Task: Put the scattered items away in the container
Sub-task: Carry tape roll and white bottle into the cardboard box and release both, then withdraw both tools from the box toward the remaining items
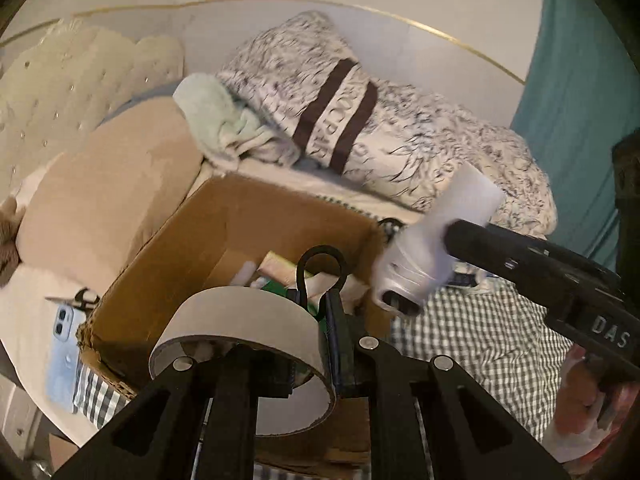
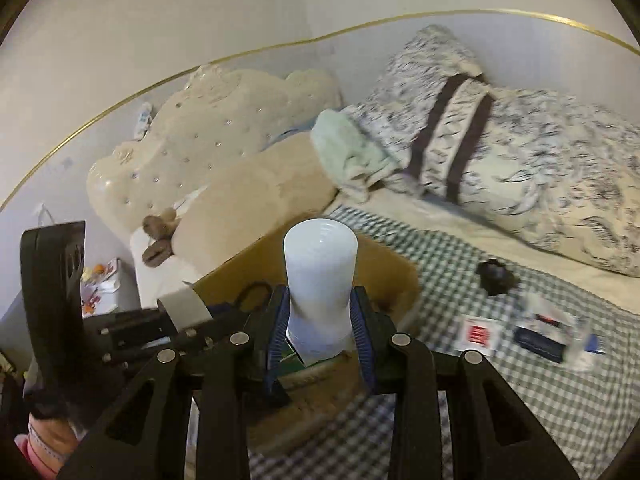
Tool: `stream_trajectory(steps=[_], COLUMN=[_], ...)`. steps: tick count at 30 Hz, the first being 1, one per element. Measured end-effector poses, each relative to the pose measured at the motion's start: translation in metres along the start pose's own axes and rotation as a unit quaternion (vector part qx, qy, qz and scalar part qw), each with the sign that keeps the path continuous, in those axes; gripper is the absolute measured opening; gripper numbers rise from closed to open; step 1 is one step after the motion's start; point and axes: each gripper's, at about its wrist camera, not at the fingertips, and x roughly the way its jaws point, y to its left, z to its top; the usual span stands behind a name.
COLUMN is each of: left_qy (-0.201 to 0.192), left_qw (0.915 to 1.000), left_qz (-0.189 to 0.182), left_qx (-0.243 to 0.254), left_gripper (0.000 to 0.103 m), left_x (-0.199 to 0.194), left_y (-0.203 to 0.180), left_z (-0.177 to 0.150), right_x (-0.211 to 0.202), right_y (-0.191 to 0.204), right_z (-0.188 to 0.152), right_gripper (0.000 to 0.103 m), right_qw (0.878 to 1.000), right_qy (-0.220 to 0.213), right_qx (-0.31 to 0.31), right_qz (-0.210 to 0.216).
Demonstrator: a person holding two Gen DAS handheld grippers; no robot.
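My left gripper [image 1: 316, 340] is shut on the wall of a grey tape roll [image 1: 240, 320], held over the near edge of the open cardboard box [image 1: 224, 216]. A black loop [image 1: 320, 264] shows just past its fingertips; I cannot tell if it is held. My right gripper [image 2: 320, 308] is shut on the narrow waist of a white plastic bottle [image 2: 320, 256], above the box's [image 2: 392, 268] right side. From the left wrist view, the right gripper [image 1: 454, 240] and the bottle [image 1: 424, 248] hang by the box's right corner. Several small items lie inside the box.
On the checked sheet [image 2: 520, 400] lie a black object [image 2: 494, 276], a red and white packet [image 2: 478, 334], a dark blue item [image 2: 538, 344] and a clear packet. A light blue phone [image 1: 62, 344] and small scissors [image 1: 82, 300] lie left of the box. Pillows and a folded quilt sit behind.
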Motion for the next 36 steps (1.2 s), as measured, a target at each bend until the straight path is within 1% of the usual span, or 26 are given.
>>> stream_trajectory(steps=[4, 6, 7, 8, 9, 10, 11, 12, 15, 18, 23, 29, 34, 36], left_qy=[0.015, 0.010, 0.009, 0.013, 0.016, 0.014, 0.012, 0.013, 0.019, 0.021, 0.012, 0.004, -0.005, -0.012], left_qw=[0.9999, 0.9997, 0.9995, 0.9995, 0.9995, 0.9996, 0.9997, 0.9997, 0.9993, 0.9993, 0.9994, 0.9996, 0.9991, 0.9992], left_qz=[0.001, 0.017, 0.023, 0.020, 0.019, 0.019, 0.019, 0.020, 0.031, 0.027, 0.024, 0.003, -0.001, -0.003], left_qx=[0.000, 0.011, 0.018, 0.021, 0.019, 0.013, 0.009, 0.007, 0.010, 0.013, 0.020, 0.029, 0.041, 0.037], left_gripper=[0.013, 0.020, 0.039, 0.067, 0.077, 0.085, 0.087, 0.088, 0.090, 0.091, 0.093, 0.096, 0.097, 0.100], left_x=[0.015, 0.019, 0.022, 0.025, 0.028, 0.029, 0.030, 0.031, 0.031, 0.028, 0.013, -0.012, -0.030, -0.035], left_y=[0.008, 0.007, 0.006, 0.006, 0.007, 0.008, 0.009, 0.009, 0.008, 0.003, -0.017, -0.053, -0.091, -0.104], left_z=[-0.004, -0.007, -0.008, -0.008, -0.009, -0.010, -0.010, -0.010, -0.011, -0.012, -0.014, -0.027, -0.045, -0.052], right_x=[0.028, 0.036, 0.039, 0.041, 0.040, 0.039, 0.036, 0.033, 0.025, 0.011, -0.023, -0.090, -0.155, -0.179], right_y=[0.002, 0.000, -0.002, -0.005, -0.007, -0.008, -0.009, -0.010, -0.016, -0.023, -0.048, -0.086, -0.120, -0.132], right_z=[0.002, 0.003, 0.004, 0.005, 0.007, 0.009, 0.010, 0.011, 0.011, 0.006, -0.015, -0.057, -0.097, -0.111], right_gripper=[0.031, 0.032, 0.032, 0.036, 0.047, 0.055, 0.065, 0.066, 0.066, 0.066, 0.068, 0.069, 0.069, 0.069], right_qw=[1.000, 1.000, 1.000, 1.000, 0.999, 0.999, 0.999, 0.999, 0.998, 0.996, 0.991, 0.979, 0.964, 0.958], right_qy=[0.017, 0.018, 0.017, 0.013, 0.008, 0.002, -0.007, -0.015, -0.021, -0.031, -0.032, -0.043, -0.057, -0.065], right_qx=[0.011, 0.016, 0.020, 0.025, 0.029, 0.030, 0.031, 0.033, 0.037, 0.040, 0.066, 0.103, 0.131, 0.144], right_qz=[-0.005, -0.013, -0.013, -0.011, -0.012, -0.020, -0.031, -0.041, -0.052, -0.076, -0.116, -0.171, -0.224, -0.239])
